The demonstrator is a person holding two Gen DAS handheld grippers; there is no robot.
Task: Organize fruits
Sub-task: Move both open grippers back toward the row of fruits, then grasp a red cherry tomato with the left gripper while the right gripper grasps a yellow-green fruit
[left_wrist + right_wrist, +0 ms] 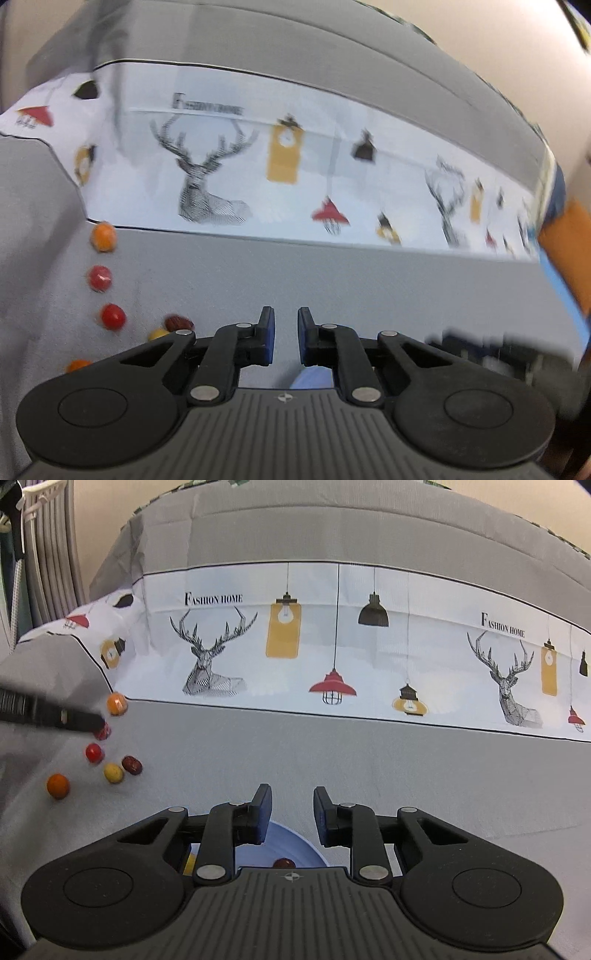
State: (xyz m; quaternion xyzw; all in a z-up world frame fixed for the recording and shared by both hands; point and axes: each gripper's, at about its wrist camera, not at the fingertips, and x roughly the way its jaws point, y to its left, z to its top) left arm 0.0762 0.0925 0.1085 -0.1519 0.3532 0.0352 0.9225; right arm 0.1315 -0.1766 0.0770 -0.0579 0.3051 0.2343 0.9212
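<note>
The right gripper is held just above the blue plate, closed down to a narrow gap with nothing between its pads. This is judged to be the position left after a drop-off. On the plate a dark red fruit is seen at the near edge, and a yellow one is partly hidden behind the gripper's linkage. These two are taken as already sorted.

The left gripper is likewise drawn nearly shut and nothing is held in it. It too is held over the plate, a pale blue sliver of which is seen below its fingers.

Beyond the plate and to its left, six loose fruits are scattered on the grey cover, well apart from the plate. An orange fruit lies nearest, then a yellow one just beside a dark red one. Behind these come a red one, another red one partly crossed by a dark blurred bar, and a second orange one. They are judged still to be collected.

Farthest from the plate, a white printed band with deer and lamps is stretched across the cover.
</note>
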